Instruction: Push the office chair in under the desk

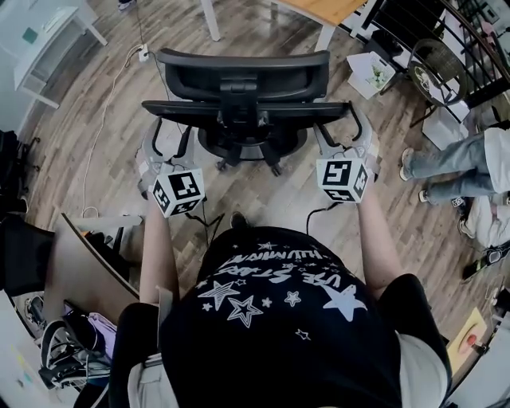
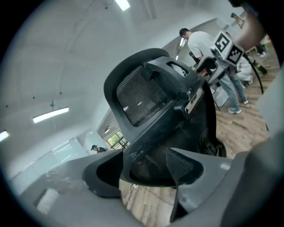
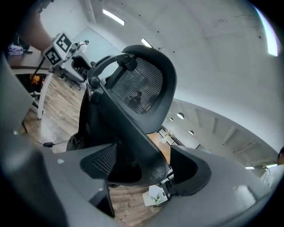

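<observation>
The black office chair stands in front of me on the wood floor, its mesh back toward me and its wheeled base below. The wooden desk with white legs lies beyond it at the top. My left gripper is at the left end of the backrest's top edge, my right gripper at the right end. In the left gripper view the jaws stand wide with the backrest's rim between them. The right gripper view shows the same: wide jaws around the backrest's frame, a gap beside one pad.
A person in jeans stands close on the right, next to a round black stool and a white box. A cable runs over the floor on the left. A brown desk corner and bags sit at my lower left.
</observation>
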A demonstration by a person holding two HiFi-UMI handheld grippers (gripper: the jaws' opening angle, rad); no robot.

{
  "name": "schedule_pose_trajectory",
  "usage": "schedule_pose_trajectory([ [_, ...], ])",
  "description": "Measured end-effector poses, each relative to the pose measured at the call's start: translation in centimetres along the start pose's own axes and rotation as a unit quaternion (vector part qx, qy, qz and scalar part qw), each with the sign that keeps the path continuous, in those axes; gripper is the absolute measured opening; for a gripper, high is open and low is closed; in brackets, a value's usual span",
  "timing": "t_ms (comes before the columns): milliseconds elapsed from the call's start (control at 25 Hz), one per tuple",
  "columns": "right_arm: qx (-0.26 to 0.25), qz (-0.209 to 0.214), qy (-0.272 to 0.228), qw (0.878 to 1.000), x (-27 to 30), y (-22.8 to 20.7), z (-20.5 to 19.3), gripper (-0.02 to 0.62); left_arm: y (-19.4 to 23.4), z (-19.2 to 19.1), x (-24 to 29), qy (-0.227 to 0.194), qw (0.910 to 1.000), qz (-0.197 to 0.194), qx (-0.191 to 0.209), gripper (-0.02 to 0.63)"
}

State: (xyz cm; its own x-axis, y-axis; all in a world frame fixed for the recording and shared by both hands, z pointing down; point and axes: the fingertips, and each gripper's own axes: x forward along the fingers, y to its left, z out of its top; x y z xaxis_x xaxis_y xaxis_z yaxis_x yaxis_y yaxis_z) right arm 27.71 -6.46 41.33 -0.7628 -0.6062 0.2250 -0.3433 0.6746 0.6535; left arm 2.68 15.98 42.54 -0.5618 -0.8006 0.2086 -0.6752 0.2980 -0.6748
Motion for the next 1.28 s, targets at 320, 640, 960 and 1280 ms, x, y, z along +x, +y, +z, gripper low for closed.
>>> schedule_pose_trajectory([
  [320, -0.051, -0.018, 0.040, 0.998, 2.1, 0.6, -0.3, 0.385, 1.2, -1.3, 3.7, 0.005, 0.9865, 0.001, 0.164, 0.358],
  [640, -0.138, -0.045, 0.067, 0.987, 4.0, 0.6, -0.3, 0.312, 2.4, -2.0, 7.5, 0.024, 0.9672, 0.007, 0.253, 0.354],
  [960, -0.141, -0.049, 0.066, 0.987, 4.4, 0.4, -0.2, 0.288, 2.4, -1.9, 8.0, 0.006, 0.9698, -0.001, 0.244, 0.322],
  [1280, -0.134, -0.052, 0.076, 0.987, 5.1, 0.6, -0.9, 0.288, 2.1, -2.2, 9.0, 0.023, 0.9690, -0.033, 0.244, 0.278],
])
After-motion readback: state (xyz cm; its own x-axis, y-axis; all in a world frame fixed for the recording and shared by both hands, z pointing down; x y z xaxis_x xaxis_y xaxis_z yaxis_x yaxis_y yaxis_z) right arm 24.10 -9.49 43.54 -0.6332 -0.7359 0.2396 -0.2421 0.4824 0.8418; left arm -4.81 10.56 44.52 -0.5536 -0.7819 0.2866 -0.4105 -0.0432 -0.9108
